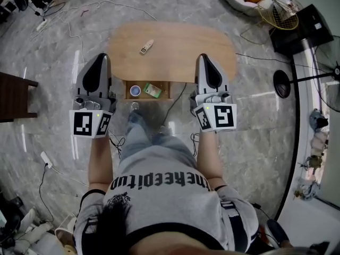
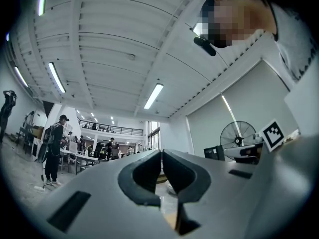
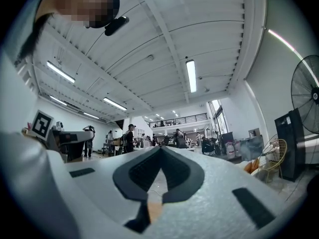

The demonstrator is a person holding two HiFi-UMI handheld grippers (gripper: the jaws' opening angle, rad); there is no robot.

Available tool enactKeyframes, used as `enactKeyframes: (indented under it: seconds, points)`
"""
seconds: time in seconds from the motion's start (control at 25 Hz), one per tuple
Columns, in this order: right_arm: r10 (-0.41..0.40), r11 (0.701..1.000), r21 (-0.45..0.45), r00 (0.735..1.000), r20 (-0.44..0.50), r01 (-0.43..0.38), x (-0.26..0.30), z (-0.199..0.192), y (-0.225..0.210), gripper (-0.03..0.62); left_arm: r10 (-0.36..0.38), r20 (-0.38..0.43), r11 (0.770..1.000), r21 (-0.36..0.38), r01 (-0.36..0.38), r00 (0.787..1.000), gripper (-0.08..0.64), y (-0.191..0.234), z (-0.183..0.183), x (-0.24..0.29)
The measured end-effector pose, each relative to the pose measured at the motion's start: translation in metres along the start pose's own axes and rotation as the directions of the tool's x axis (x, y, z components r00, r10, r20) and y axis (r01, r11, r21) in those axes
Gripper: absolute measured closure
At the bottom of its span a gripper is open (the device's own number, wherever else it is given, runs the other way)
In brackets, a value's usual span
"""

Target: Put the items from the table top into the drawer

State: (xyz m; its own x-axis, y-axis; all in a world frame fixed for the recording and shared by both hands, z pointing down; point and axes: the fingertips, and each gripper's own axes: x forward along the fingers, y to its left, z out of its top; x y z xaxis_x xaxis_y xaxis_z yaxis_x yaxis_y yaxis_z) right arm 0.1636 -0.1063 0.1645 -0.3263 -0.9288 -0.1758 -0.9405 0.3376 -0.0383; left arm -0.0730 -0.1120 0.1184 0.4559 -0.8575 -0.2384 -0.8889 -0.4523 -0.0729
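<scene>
We hold the grey left gripper [image 1: 100, 58] and right gripper [image 1: 204, 58] pressed together and empty, flanking the open wooden drawer [image 1: 166, 92]. Presumably we are between picks, as one small pale oblong item [image 1: 147, 47] lies on the oval wooden table [image 1: 180, 44].
</scene>
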Motion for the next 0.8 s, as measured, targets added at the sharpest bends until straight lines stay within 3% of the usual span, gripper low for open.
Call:
enactKeyframes:
  seconds: [0.48, 0.8]
  points:
    - [-0.130, 0.991, -0.015, 0.991, -0.002, 0.130, 0.090, -0.012, -0.002, 0.592, -0.146, 0.008, 0.988, -0.044, 0.147, 0.989, 0.546, 0.073, -0.031, 0.095]
    - [-0.213, 0.977, -0.014, 0.976, -0.039, 0.213, 0.152, -0.047, 0.004, 0.592, -0.236, -0.048, 0.968, -0.093, 0.231, 0.971, 0.546, 0.126, -0.085, 0.154]
